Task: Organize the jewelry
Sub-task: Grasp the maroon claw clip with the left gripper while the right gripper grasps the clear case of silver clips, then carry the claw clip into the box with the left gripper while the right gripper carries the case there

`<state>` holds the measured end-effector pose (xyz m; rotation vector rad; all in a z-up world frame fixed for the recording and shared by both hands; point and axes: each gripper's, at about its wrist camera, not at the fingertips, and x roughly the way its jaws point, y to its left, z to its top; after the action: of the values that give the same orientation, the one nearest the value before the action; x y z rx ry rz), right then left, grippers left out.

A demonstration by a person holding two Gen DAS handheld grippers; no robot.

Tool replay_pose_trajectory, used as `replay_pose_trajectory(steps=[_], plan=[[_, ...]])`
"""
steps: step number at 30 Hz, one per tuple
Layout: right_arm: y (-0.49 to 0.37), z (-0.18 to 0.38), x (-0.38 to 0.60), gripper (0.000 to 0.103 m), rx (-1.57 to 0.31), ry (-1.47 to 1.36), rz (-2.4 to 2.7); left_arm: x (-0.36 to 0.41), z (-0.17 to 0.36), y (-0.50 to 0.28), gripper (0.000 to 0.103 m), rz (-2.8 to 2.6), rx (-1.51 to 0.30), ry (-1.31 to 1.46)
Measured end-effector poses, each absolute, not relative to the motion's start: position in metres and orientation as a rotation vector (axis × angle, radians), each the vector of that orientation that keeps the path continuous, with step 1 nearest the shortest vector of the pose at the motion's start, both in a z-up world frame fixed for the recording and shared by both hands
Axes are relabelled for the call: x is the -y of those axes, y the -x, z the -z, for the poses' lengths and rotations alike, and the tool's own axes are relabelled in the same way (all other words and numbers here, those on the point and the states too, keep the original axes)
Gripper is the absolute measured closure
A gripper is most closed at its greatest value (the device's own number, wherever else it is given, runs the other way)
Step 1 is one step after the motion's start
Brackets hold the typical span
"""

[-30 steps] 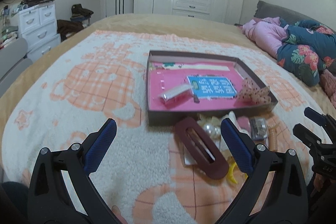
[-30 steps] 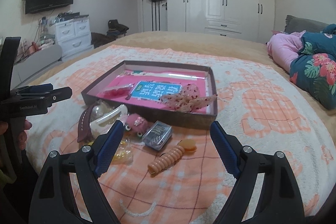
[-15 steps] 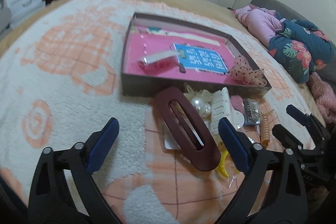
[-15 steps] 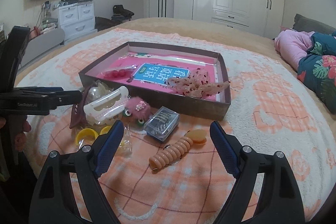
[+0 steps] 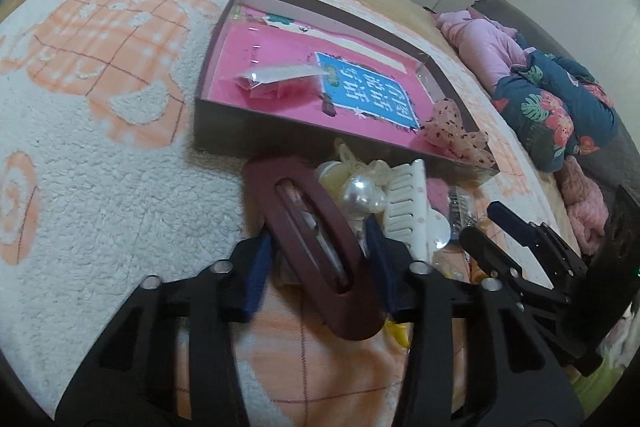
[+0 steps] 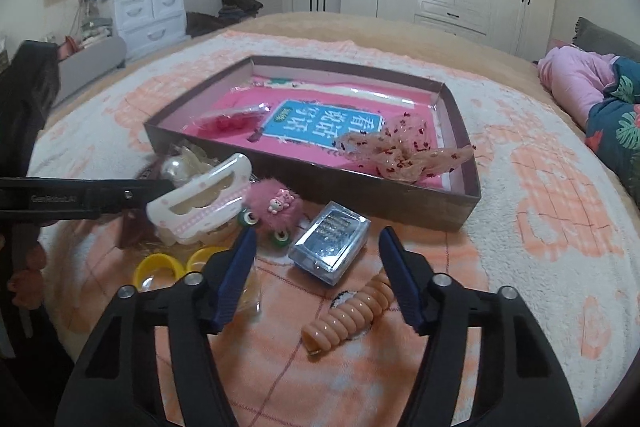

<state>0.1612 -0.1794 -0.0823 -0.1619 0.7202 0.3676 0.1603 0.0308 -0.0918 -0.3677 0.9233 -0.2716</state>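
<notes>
The left gripper [image 5: 318, 259] has its jaws around a big dark red hair clip [image 5: 316, 243]. The jaws have just been closing, and the blue pads now sit on each side of the clip, pressing on its long edges. The clip lies on the bed blanket [image 5: 100, 155], just near the front wall of the brown box [image 5: 256, 131].

The right gripper [image 6: 318, 275] has its jaws partly apart, and they have just been closing too. Nothing is pinched between them. A small clear case [image 6: 330, 247] with shiny bits inside sits between the tips, and a peach spiral hair tie [image 6: 348, 315] lies on the blanket just nearer than the case.

To the left of the case is a fluffy pink ball clip [image 6: 274, 205], a white claw clip [image 6: 200, 203], and two yellow rings [image 6: 176, 263]. A big pearl [image 5: 358, 191] sits next to the white claw clip.

The box is open on the blanket, farther away. Inside it is a pink bottom, a blue card [image 6: 316, 125], a small bag with red bits [image 6: 228, 121], and a see-through spotted bow [image 6: 400, 151] at the right.
</notes>
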Motion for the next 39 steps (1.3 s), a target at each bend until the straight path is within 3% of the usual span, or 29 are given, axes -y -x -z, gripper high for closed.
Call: replay_pose_trajectory(steps=[5, 11, 12, 13, 39], plan=[[-0.174, 0.092, 0.177, 0.059, -0.773, 0.17, -0.341, -0.038, 0.093, -0.159, 0.081, 0.275, -0.927, 0.393], [-0.177, 0.096, 0.178, 0.061, -0.784, 0.168, -0.34, -0.047, 0.092, -0.155, 0.088, 0.274, -0.925, 0.42], [-0.176, 0.096, 0.18, 0.062, -0.782, 0.16, -0.336, -0.049, 0.091, -0.154, 0.095, 0.273, -0.924, 0.423], [-0.174, 0.095, 0.182, 0.062, -0.78, 0.154, -0.334, -0.051, 0.091, -0.153, 0.096, 0.271, -0.925, 0.426], [-0.147, 0.052, 0.238, 0.065, -0.629, 0.024, -0.271, -0.042, 0.048, -0.148, 0.097, 0.273, -0.804, 0.334]])
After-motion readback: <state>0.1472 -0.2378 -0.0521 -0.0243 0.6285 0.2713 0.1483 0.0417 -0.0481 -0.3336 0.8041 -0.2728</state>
